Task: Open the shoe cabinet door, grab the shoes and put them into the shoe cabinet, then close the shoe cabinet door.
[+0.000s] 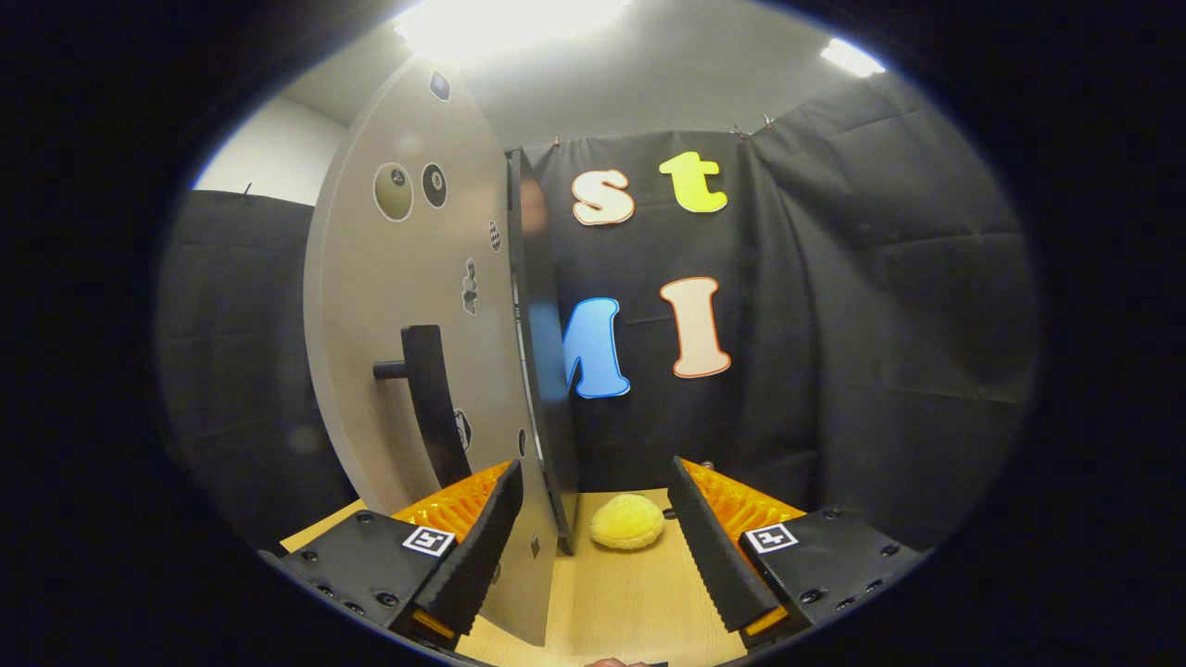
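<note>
A pale grey shoe cabinet door (408,306) with small stickers stands tall to the left, seen at a steep angle. Its black bar handle (428,398) juts out just above my left finger. Behind the door's edge rises a dark panel (545,371), which looks like part of the cabinet. A fluffy yellow shoe (627,522) lies on the wooden table (630,602), just ahead of my fingers and between them. My gripper (595,468) is open with nothing in it. The left finger (482,547) sits right against the door's lower part.
Black cloth walls close the booth in behind and to the right. A white wall shows beyond the cloth on the left. Bare tabletop lies between my fingers up to the shoe.
</note>
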A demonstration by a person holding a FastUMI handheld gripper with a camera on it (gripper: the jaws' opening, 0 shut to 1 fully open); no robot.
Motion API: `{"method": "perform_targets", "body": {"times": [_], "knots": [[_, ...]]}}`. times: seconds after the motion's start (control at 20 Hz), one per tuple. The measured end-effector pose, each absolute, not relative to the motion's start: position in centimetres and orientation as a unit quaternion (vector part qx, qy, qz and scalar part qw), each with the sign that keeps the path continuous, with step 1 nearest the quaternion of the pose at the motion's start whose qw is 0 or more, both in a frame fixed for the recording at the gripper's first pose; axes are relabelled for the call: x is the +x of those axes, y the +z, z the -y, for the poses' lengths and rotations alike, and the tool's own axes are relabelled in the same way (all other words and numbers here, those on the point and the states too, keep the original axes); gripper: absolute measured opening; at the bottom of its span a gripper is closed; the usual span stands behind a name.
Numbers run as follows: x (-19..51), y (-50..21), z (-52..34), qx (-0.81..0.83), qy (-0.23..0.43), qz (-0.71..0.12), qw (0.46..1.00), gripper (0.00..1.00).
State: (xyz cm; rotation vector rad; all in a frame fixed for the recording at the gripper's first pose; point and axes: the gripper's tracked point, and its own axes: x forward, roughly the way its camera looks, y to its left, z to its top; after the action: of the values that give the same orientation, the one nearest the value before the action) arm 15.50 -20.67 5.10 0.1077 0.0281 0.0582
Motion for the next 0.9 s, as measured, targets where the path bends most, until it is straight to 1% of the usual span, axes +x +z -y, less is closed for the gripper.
{"method": "perform_targets", "body": {"times": [0.1,0.2,0.35,0.55,0.9], "knots": [[15.8,5.9,20.4,0.042,0.024,0.000,0.999,0.98],[15.7,5.9,20.2,0.031,0.013,0.001,0.999,0.96],[15.9,6.0,19.2,0.032,0.000,-0.004,0.999,0.97],[14.6,5.9,14.8,0.035,-0.003,-0.010,0.999,0.97],[15.9,5.8,5.3,0.053,0.001,-0.022,0.998,0.97]]}}
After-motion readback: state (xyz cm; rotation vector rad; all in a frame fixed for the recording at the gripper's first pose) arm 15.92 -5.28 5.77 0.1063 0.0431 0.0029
